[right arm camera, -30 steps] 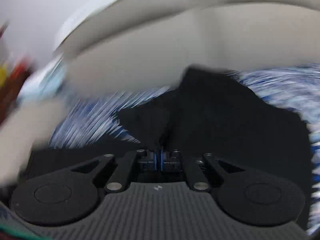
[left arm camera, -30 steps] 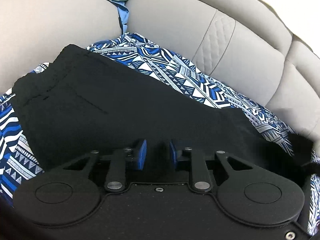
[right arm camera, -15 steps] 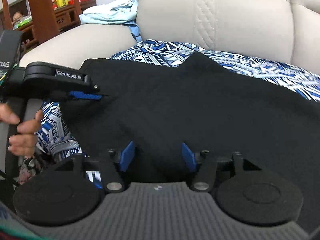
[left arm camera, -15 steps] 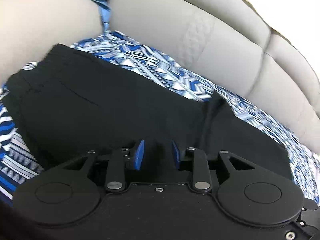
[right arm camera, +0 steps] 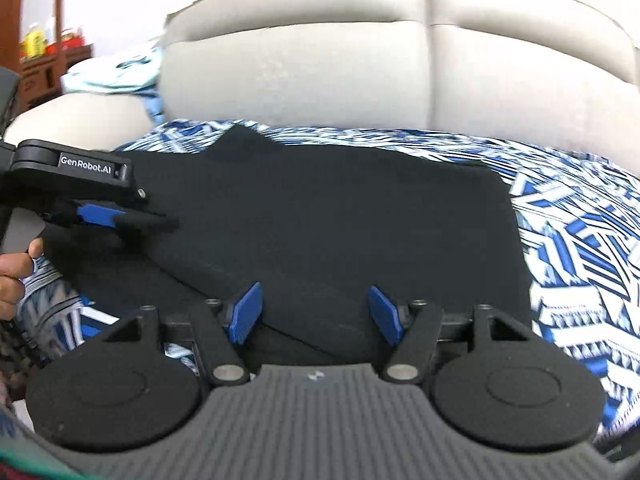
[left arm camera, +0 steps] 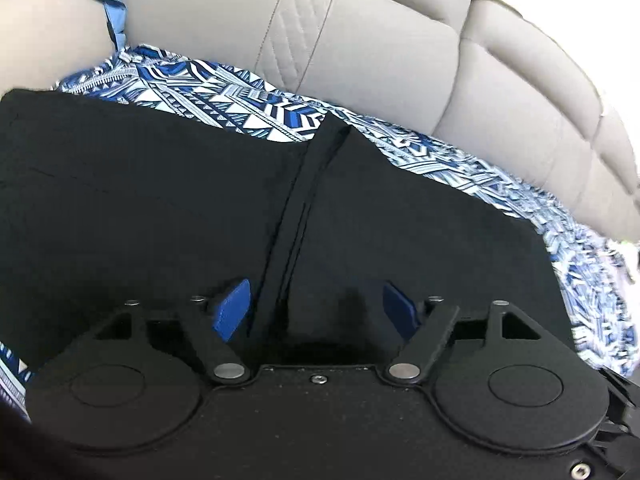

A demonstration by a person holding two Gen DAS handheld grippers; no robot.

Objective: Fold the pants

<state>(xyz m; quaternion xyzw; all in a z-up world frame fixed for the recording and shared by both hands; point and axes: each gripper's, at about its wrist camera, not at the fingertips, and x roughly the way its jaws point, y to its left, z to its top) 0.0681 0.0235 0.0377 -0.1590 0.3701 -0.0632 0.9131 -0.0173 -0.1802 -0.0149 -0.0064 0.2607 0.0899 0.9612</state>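
On the sofa seat, over a blue and white patterned cloth [right arm camera: 576, 248], the black pants [right arm camera: 320, 216] lie flat, already doubled into a broad dark slab. Their long axis runs from about 9 o'clock to 3 o'clock in the right wrist view, almost parallel to the backrest of the sofa [right arm camera: 360, 72].

The right gripper [right arm camera: 314, 312] stands at the near edge of this slab, at 6 o'clock, and points toward 12 o'clock, so it meets the long side squarely. Its blue fingers [right arm camera: 245, 312] are wide apart and opening further; fabric lies under and between them, but the pads do not press on it.

The left gripper [right arm camera: 120, 218] comes in from 9 o'clock, at the short end of the pants, with a hand [right arm camera: 16, 276] behind it. In its own view the left gripper [left arm camera: 316, 312] looks across the cloth toward 12 o'clock, and a folded edge [left arm camera: 304, 220] runs from between its fingers up to about 1 o'clock. These fingers are also opening, well apart, and nothing is pinched.

I judge that both have let go of a finished fold. The next fold probably goes across the long axis, so the left gripper, nearer to a short end, seems better placed to begin it. Whether the far edge at 3 o'clock lies smooth, I cannot tell.
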